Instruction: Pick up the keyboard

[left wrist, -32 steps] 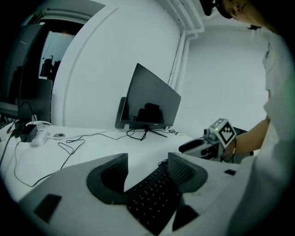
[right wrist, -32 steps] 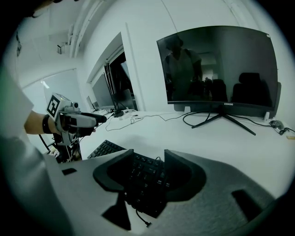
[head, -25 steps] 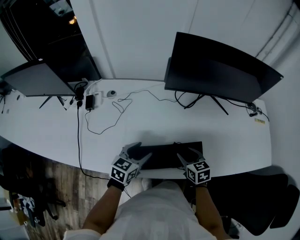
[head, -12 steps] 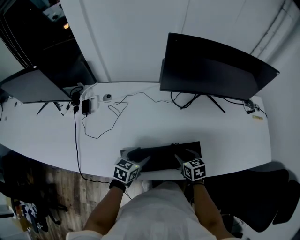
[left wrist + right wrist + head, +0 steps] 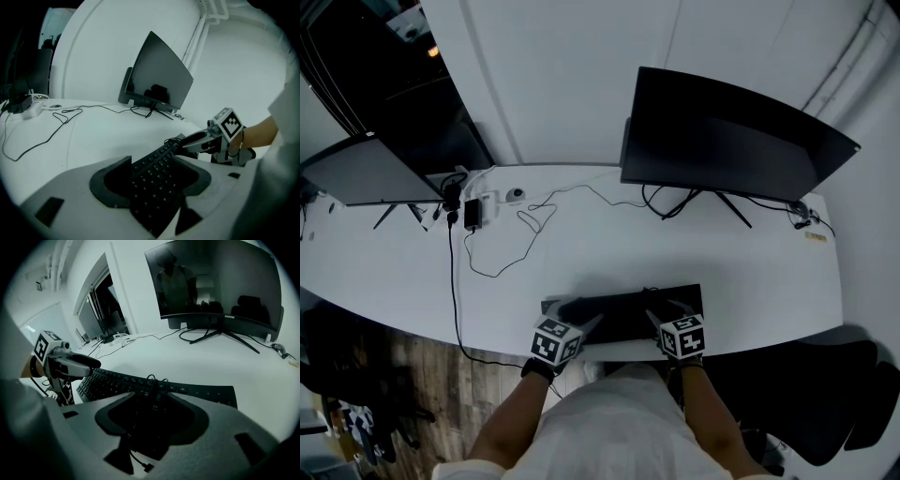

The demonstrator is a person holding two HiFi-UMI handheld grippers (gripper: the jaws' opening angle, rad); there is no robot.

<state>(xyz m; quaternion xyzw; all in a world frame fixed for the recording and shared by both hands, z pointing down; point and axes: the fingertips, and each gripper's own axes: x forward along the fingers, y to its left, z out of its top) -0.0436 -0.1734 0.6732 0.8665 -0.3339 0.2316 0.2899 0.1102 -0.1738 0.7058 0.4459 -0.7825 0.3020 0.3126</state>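
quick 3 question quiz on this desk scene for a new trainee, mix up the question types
1. True or false: the keyboard lies on the white desk, close to the edge nearest the person.
2. What lies between the jaws of the left gripper? A) a mouse B) the keyboard C) nothing
3. Fill in: the jaws of the right gripper stand ___ (apart / together).

Key: 1 true; 2 B; 3 apart
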